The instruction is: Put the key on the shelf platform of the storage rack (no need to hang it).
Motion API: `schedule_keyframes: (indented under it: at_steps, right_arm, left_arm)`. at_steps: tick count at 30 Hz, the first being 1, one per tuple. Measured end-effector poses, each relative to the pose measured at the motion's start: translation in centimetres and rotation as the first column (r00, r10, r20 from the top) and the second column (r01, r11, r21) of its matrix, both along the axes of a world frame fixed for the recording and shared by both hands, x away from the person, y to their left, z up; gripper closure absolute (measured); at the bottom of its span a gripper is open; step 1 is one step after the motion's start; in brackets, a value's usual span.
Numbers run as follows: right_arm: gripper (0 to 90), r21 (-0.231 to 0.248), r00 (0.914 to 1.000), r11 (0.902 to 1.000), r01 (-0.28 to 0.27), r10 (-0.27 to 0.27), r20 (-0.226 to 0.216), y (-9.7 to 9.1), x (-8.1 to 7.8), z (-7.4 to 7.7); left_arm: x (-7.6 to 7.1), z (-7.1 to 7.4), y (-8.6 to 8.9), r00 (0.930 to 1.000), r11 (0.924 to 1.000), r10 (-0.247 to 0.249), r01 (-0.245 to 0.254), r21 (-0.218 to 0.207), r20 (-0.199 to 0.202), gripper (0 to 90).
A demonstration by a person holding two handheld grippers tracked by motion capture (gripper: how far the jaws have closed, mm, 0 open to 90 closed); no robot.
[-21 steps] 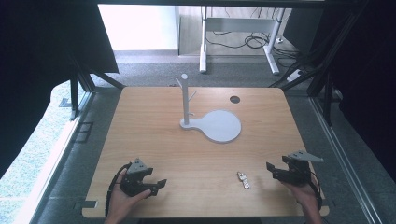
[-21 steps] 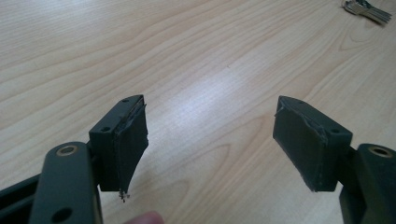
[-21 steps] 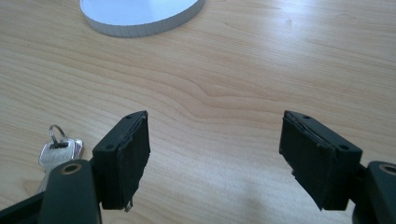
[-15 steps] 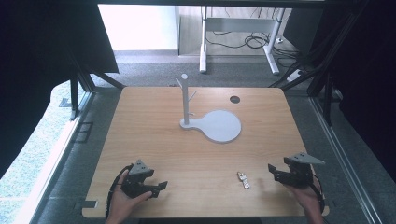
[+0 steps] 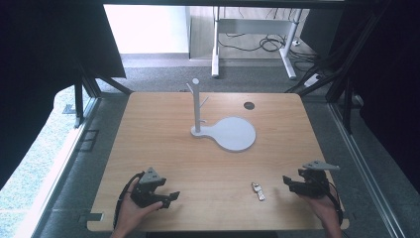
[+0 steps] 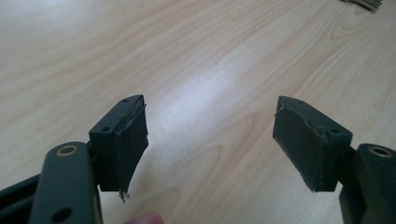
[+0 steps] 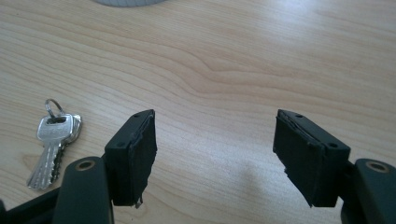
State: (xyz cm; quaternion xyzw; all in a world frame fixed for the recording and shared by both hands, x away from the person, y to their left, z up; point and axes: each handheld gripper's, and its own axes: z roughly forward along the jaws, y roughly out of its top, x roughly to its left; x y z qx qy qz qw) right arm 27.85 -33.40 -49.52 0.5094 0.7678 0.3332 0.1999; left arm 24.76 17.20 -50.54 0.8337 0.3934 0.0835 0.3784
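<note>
Though near keys [image 7: 53, 148], both grippers' jaws wide, empty.

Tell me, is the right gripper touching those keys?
Apart. The right gripper view shows bare wood between the keys and the right gripper, jaws open.

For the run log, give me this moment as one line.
left gripper: open, empty, near edge | right gripper: open, empty | keys: flat on table, nearer right gripper | hook stand: untouched
</note>
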Motion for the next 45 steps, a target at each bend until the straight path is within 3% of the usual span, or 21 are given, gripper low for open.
schedule_keyframes:
  at_steps: [4,6,12,18,28,29,31,32,35,39,42,44,45]
  right_arm:
    - [33.3,0.035,0.9997,0.9992,-0.019,0.018,0.017,0.1,-0.1,0.3]
    - [33.8,0.041,0.9993,0.9985,-0.035,0.035,0.012,0.1,-0.3,0.1]
    - [33.8,0.064,0.9989,0.9969,-0.046,0.046,0.001,-0.2,-0.4,-0.3]
    - [37.6,0.067,0.9972,0.9950,-0.075,0.075,0.004,0.1,-0.2,0.5]
    - [41.8,-0.046,0.9889,0.9886,-0.143,0.141,-0.048,1.7,0.4,3.0]
    - [42.6,-0.031,0.9839,0.9866,-0.160,0.157,-0.084,2.0,0.5,3.1]
    - [43.1,-0.027,0.9820,0.9862,-0.163,0.160,-0.101,2.1,0.7,3.0]
    - [44.0,-0.020,0.9762,0.9852,-0.170,0.166,-0.140,2.1,1.1,2.7]
    - [45.2,-0.029,0.9724,0.9846,-0.172,0.165,-0.165,2.2,1.5,2.4]
    - [48.6,-0.033,0.9622,0.9825,-0.183,0.172,-0.211,3.1,2.5,2.6]
    - [50.5,-0.053,0.9525,0.9772,-0.206,0.188,-0.240,4.4,3.1,3.2]
    - [52.4,-0.061,0.9404,0.9679,-0.244,0.221,-0.259,5.7,3.6,3.7]
    - [52.4,-0.061,0.9404,0.9679,-0.244,0.221,-0.259,5.7,3.6,3.7]
  left_arm:
    - [0.2,0.6,0.2,1.0000,0.9991,0.009,-0.009,-0.040,0.002,26.6]
    - [-0.2,0.7,0.4,0.9995,0.9994,0.029,-0.029,-0.018,0.011,26.7]
    - [-0.6,0.7,0.5,0.9988,0.9989,0.045,-0.045,-0.012,0.016,26.5]
    - [-0.3,0.6,0.2,0.9992,0.9992,0.039,-0.039,-0.007,0.011,26.5]
    - [-0.2,0.5,-0.2,0.9997,0.9998,0.020,-0.021,0.008,0.015,26.1]
    - [-0.2,0.5,-0.2,0.9997,0.9997,0.022,-0.022,0.009,0.013,26.0]
    - [-0.3,0.5,-0.4,0.9998,0.9997,0.016,-0.016,0.020,0.016,25.9]
    - [-0.5,0.5,-0.5,0.9997,0.9996,0.016,-0.017,0.023,0.017,25.8]
    - [-0.7,0.7,-0.4,0.9997,0.9999,0.007,-0.008,0.015,0.022,25.6]
    - [-0.8,0.5,-0.1,0.9994,0.9992,0.030,-0.030,0.028,0.019,25.6]
    - [-0.7,0.3,-0.1,0.9991,0.9988,0.041,-0.041,0.028,0.012,25.7]
    - [-0.6,0.3,-0.1,0.9991,0.9988,0.041,-0.042,0.027,0.009,25.8]
    - [-0.6,0.2,-0.2,0.9992,0.9989,0.040,-0.040,0.025,0.007,25.8]
